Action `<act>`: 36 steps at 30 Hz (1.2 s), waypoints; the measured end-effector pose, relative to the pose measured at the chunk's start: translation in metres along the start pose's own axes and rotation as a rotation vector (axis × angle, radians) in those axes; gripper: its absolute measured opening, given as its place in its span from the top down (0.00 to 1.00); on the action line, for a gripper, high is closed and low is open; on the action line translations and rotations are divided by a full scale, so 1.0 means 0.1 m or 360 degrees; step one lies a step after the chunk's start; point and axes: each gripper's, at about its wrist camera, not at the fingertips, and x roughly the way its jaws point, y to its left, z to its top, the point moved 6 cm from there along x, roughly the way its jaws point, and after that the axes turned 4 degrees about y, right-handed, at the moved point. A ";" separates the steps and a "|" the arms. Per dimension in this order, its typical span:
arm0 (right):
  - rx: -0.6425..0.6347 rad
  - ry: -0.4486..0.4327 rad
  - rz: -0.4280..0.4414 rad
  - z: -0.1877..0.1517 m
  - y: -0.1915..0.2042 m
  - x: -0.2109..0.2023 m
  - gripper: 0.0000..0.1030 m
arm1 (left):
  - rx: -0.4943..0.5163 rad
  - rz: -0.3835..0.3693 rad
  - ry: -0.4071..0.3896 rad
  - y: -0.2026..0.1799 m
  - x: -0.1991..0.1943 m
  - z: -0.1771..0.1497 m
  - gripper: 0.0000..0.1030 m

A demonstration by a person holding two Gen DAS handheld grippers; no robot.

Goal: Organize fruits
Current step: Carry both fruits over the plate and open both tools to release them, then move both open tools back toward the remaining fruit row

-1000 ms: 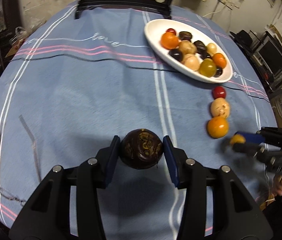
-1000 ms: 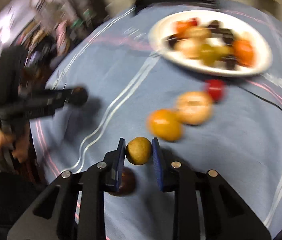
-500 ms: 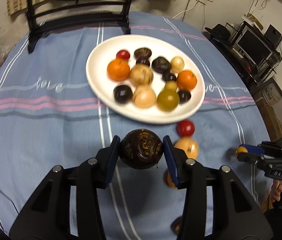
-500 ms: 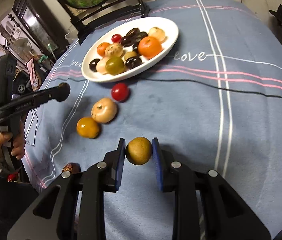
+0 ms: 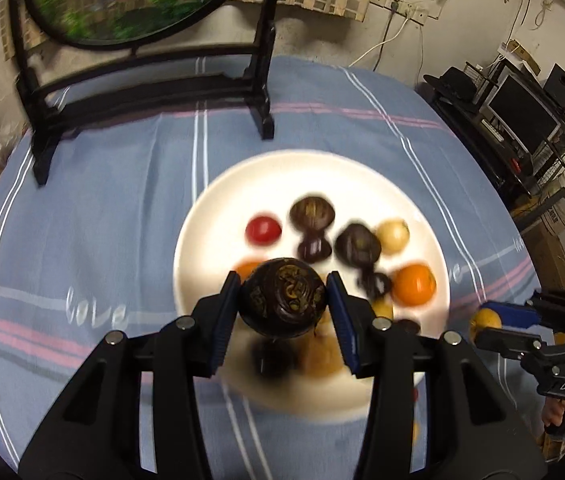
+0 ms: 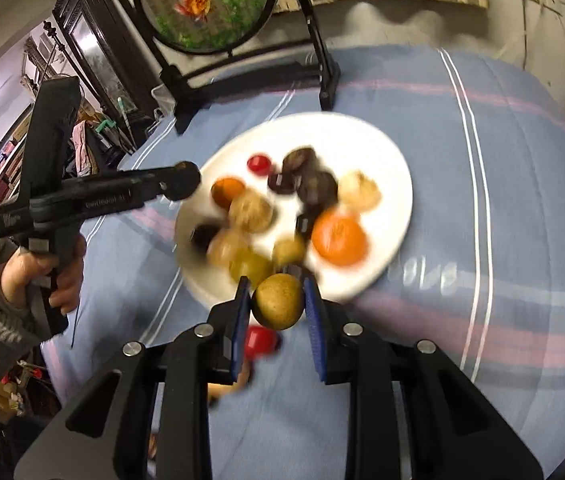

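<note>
Left wrist view: the left claw (image 5: 284, 300) grips a dark carved fruit (image 5: 282, 298) directly above the near half of the white plate (image 5: 218, 208), so only a short drop remains.

Right wrist view: the right claw (image 6: 276, 298) clamps a yellow-brown fruit (image 6: 278, 296) over the plate's (image 6: 382, 160) near rim; the plate lies just beyond it.

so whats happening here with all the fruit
A person is gathering fruit onto a white plate on a blue-clothed table, using a handheld gripper in each hand. The left gripper is clamped on a dark brown patterned fruit held over the plate. The right gripper grips a yellowish-brown fruit at the plate's near edge. A red fruit lies on the cloth below it.
</note>
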 end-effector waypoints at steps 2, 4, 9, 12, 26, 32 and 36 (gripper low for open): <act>-0.0003 -0.0030 -0.0013 0.25 -0.09 0.11 0.74 | 0.0014 -0.0001 -0.0003 -0.01 0.14 0.17 0.56; 0.0002 -0.0057 -0.0027 0.47 -0.20 0.21 0.74 | 0.0015 0.0002 0.0001 -0.01 0.26 0.29 0.56; 0.0024 -0.0083 -0.0050 0.85 -0.46 0.49 0.74 | 0.0029 0.0020 0.0018 0.05 0.61 0.60 0.56; 0.0064 -0.0077 -0.0061 1.00 -0.60 0.66 0.74 | 0.0035 0.0026 0.0043 0.07 0.80 0.68 0.56; 0.0097 -0.0445 -0.0051 0.84 -0.48 -0.24 0.28 | -0.0148 0.0078 -0.0069 0.38 0.08 0.16 0.26; 0.0310 -0.0339 -0.0142 -0.31 -0.47 -0.41 0.24 | -0.0280 0.0054 0.0129 0.43 -0.24 -0.96 0.26; 0.0451 -0.0123 -0.0037 -0.98 -0.34 -0.36 0.24 | -0.0305 0.0013 0.0268 0.28 -0.30 -1.61 0.26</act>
